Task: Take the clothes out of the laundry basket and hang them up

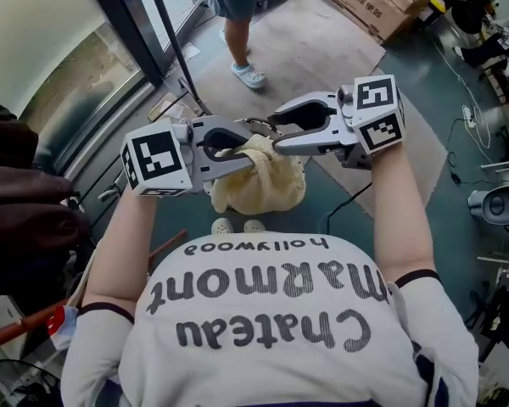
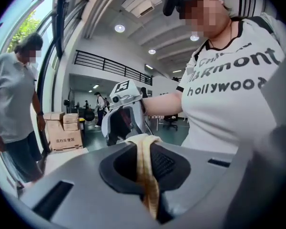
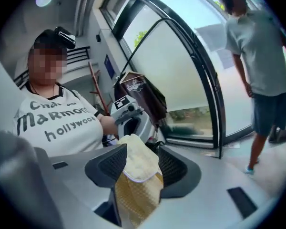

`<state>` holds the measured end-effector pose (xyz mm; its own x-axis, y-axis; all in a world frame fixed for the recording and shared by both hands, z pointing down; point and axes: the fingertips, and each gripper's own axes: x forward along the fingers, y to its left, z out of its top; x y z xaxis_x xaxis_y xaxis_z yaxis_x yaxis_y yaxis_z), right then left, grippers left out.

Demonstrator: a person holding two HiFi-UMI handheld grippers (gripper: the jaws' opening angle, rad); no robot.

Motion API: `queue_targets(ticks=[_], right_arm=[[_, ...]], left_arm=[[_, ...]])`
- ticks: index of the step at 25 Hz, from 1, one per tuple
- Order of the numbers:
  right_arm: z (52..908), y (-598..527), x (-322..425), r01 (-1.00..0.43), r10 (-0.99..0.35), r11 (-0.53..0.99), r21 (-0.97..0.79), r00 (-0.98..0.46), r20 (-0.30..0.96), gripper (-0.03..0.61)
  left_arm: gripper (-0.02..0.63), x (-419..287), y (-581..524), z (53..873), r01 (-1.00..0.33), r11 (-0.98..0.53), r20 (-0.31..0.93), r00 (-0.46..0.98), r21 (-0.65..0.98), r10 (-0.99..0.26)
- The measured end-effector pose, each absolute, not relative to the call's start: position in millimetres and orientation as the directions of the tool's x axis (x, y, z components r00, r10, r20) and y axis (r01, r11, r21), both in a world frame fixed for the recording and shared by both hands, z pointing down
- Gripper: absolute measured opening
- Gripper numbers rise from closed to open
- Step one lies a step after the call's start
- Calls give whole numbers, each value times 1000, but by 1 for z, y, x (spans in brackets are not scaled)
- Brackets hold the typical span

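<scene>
The cloth (image 1: pixel 259 181) hung bunched before the person's chest, its top edge pinched in the shut jaws of the left gripper (image 1: pixel 242 153), while the jaws of the right gripper (image 1: pixel 276 136) stood wide and loose around a fold just beside.

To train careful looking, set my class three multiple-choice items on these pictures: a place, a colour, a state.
1. Where is the cloth?
A. In a basket.
B. Between the left gripper and the right gripper.
C. On a hanger.

2. What colour is the cloth?
A. Pale yellow.
B. Red.
C. Black.

3. How is the left gripper?
A. Wide open and empty.
B. Shut on the cloth.
C. Out of view.

Answers:
1 B, it hangs bunched between them in the head view.
2 A, both gripper views show pale yellow weave.
3 B, its jaws pinch a thin fold.
</scene>
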<state>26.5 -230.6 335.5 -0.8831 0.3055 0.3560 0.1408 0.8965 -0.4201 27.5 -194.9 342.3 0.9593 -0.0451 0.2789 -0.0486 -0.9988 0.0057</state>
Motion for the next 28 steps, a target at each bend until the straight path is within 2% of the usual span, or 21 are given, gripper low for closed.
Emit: queue_targets(ticks=[5,7,9,11,13,16,19,24,28], right_arm=[[357,-209,15,222,445,816,-533,-830,335,237],[359,-196,16,261,506,762,-593,-811,294,194],[362,-182,17,306,568,708,-636,-782,257,181],[367,-172,18,330,608,679,-656,-754,249,171],[370,-167,20,337,624,673,-659,-737,260,122],[373,-171,23,325,595,719,-614,-745,302,88],[371,-184,22,293,505,819,-493,-775,379,49],[369,-207,21,205,365,912,-356,-802,473,44],[365,-228,26,119,252,951,-285,-834,491,44]], left_arm=[[32,27,-182,354,7,-999,322,946,34,17],[32,29,-172,356,46,-998,326,943,53,61],[32,31,-162,360,98,-993,339,934,67,115],[32,33,-155,365,141,-988,373,915,69,157],[32,34,-153,371,158,-985,400,900,71,173],[32,34,-159,377,131,-986,388,908,103,161],[32,30,-173,380,71,-982,336,933,176,128],[40,29,-195,385,-22,-958,225,973,286,45],[171,28,-204,390,-74,-947,188,982,311,-14]])
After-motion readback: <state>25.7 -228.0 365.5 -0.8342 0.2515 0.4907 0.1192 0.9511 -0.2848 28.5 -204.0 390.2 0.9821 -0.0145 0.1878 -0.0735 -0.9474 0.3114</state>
